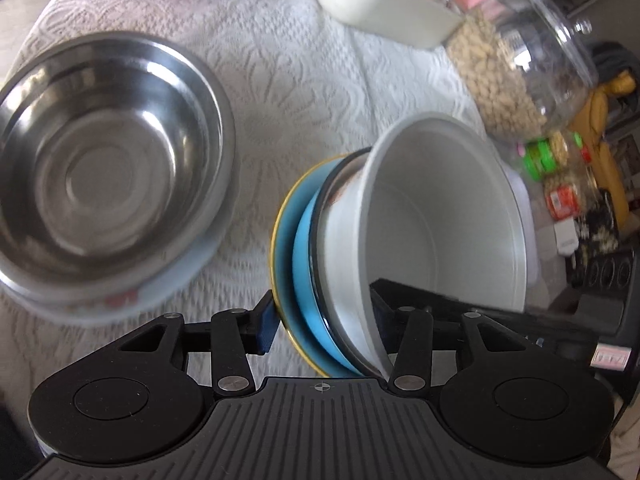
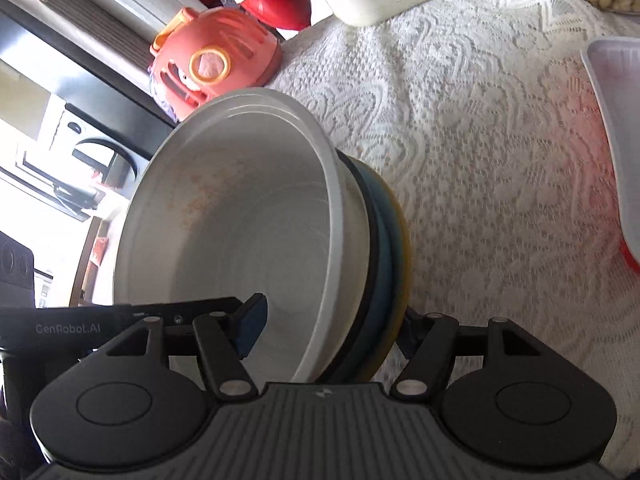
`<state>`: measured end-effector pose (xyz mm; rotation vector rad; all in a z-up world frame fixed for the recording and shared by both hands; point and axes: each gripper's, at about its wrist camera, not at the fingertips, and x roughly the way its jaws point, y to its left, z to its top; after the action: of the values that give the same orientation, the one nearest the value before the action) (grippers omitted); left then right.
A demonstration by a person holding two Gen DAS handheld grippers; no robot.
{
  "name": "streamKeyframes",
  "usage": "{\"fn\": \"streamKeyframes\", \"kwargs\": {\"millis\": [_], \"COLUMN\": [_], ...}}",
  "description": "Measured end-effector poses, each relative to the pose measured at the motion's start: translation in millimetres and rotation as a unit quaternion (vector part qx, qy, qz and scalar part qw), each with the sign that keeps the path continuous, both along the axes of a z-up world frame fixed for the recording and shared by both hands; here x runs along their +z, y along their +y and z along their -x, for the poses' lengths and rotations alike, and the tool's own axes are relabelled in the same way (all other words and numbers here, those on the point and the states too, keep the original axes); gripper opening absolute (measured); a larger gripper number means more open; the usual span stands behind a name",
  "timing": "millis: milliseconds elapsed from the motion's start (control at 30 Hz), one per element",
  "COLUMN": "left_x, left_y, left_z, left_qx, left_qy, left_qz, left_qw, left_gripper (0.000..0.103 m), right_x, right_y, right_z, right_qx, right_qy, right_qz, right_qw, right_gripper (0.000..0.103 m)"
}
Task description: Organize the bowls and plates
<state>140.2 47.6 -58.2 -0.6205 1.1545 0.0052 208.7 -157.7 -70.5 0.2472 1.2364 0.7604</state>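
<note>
Left wrist view: one steel bowl [image 1: 108, 168] sits alone on the lace tablecloth [image 1: 280, 80], not yet joined to the single nested stack, a white bowl [image 1: 440, 216] on a blue plate [image 1: 308, 264] and yellow-rimmed plate [image 1: 280, 240]. Both tongs, left gripper [image 1: 324, 320] and right gripper [image 2: 328, 320], straddle that stack's rim from opposite sides; whether they pinch it I cannot tell.

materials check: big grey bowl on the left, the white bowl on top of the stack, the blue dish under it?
Grey bowl: looks like stainless steel, polished; mirror-like highlights and concentric ring reflections inside.
White bowl: matte and thin-walled with a rolled rim, faint orange staining in the right wrist view; probably plastic or melamine, uncertain.
Blue dish: glossy, yellow-edged rim; glazed ceramic or melamine, can't tell which.
</note>
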Motion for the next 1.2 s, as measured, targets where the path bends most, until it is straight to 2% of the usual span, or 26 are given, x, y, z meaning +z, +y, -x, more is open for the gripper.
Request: {"fn": "streamKeyframes", "kwargs": {"millis": [100, 167, 267, 367, 433, 633, 1000, 1200], "left_x": [-6, -7, -8, -10, -13, -23, -26, -27], "left_y": [-1, 1, -2, -7, -4, 1, -12, -7], "left_z": [10, 11, 5, 0, 0, 1, -10, -7], "left_qx": [-0.006, 0.006, 0.008, 0.0, 0.004, 0.024, -0.003, -0.009], "left_qy": [-0.002, -0.008, -0.002, -0.002, -0.002, -0.015, -0.001, -0.005], "left_qz": [0.019, 0.027, 0.016, 0.013, 0.025, 0.064, 0.02, 0.025], "left_qw": [0.9998, 0.9996, 0.9998, 0.9999, 0.9997, 0.9975, 0.9998, 0.9996], "left_gripper": [0.048, 0.048, 0.049, 0.051, 0.052, 0.058, 0.056, 0.051], "right_x": [0, -1, 1, 5, 5, -2, -7, -7], "right_y": [-6, -9, -10, -9, -10, -20, -24, -23], "right_z": [9, 14, 14, 13, 14, 7, 8, 14], "right_qx": [0.012, 0.014, 0.002, -0.011, -0.013, -0.033, -0.028, -0.025], "right_qy": [0.01, 0.001, -0.005, -0.029, -0.04, -0.028, 0.002, 0.007], "right_qz": [0.001, 0.003, 0.003, 0.019, 0.022, 0.001, -0.039, -0.043], "right_qw": [1.0, 1.0, 1.0, 0.999, 0.999, 0.999, 0.999, 0.999], "right_gripper": [0.067, 0.067, 0.066, 0.068, 0.07, 0.07, 0.07, 0.07]}}
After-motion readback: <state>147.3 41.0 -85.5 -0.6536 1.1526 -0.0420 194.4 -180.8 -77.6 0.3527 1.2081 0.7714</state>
